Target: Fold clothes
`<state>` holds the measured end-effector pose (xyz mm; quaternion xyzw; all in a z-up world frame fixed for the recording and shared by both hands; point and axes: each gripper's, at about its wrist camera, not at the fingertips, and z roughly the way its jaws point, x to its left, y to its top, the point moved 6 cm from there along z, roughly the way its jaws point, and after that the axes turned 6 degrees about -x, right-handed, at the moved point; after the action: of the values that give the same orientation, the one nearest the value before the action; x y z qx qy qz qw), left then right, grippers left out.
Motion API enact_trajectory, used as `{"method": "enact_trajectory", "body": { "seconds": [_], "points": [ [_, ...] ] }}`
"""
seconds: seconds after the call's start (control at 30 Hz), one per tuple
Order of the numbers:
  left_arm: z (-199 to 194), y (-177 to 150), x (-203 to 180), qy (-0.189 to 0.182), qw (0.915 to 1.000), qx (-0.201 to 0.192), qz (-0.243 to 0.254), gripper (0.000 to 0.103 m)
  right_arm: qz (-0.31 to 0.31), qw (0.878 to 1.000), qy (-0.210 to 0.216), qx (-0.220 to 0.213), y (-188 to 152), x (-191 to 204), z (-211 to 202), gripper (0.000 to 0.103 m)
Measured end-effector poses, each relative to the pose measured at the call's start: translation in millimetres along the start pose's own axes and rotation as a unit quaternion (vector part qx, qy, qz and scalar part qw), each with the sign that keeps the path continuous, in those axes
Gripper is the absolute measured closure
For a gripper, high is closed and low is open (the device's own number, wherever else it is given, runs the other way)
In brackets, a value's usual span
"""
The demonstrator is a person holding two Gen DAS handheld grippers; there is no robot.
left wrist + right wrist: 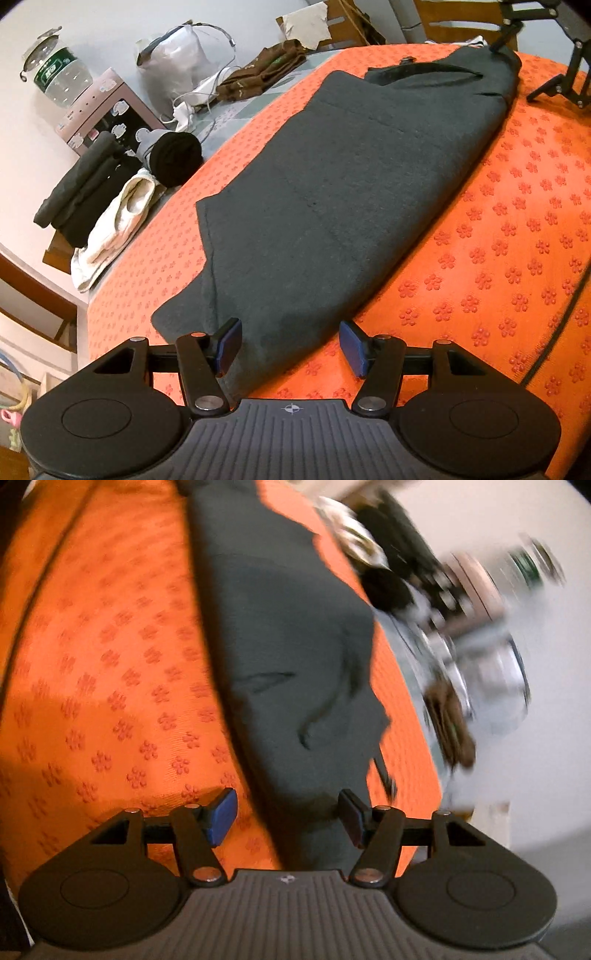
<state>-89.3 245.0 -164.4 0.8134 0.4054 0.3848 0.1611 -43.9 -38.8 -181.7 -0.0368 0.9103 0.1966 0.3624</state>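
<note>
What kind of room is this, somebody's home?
Most likely a home: an orange flower-patterned mat covers the surface, folded clothes are piled at its edge, and a water dispenser stands by the wall.

Gray garment (pixel 332 192) — flat on orange mat (pixel 498 240)

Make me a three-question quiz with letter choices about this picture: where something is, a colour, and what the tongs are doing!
1. Where does the dark grey garment lie?
A. on the orange mat
B. in a basket
C. on the floor

2. What colour are the pads on the left tongs?
A. red
B. blue
C. yellow

3. How are the right tongs?
A. shut on a sock
B. open
C. shut on a bottle

Answers:
1 A, the garment lies spread on the flower-patterned mat.
2 B, both pads look blue.
3 B, a wide gap separates the pads, with nothing pinched.
</note>
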Motion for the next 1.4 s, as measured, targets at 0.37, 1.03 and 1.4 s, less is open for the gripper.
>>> {"method": "enact_trajectory", "body": {
  "seconds": [0.37, 1.03, 1.4],
  "points": [
    [6, -6, 1, 0.012, 0.9965, -0.027, 0.078, 0.037, -0.044, 0.998, -0.032, -0.037, -4, -17, 15, 0.05],
    [-23, 38, 17, 0.084, 0.9923, -0.076, 0.05, 0.096, 0.008, 0.997, -0.056, -0.051, 25, -82, -11, 0.094],
    [-123, 96, 49, 0.012, 0.9973, -0.054, 0.047, 0.096, 0.065, 0.997, 0.035, -0.037, 36, -124, -108, 0.095]
  ]
}}
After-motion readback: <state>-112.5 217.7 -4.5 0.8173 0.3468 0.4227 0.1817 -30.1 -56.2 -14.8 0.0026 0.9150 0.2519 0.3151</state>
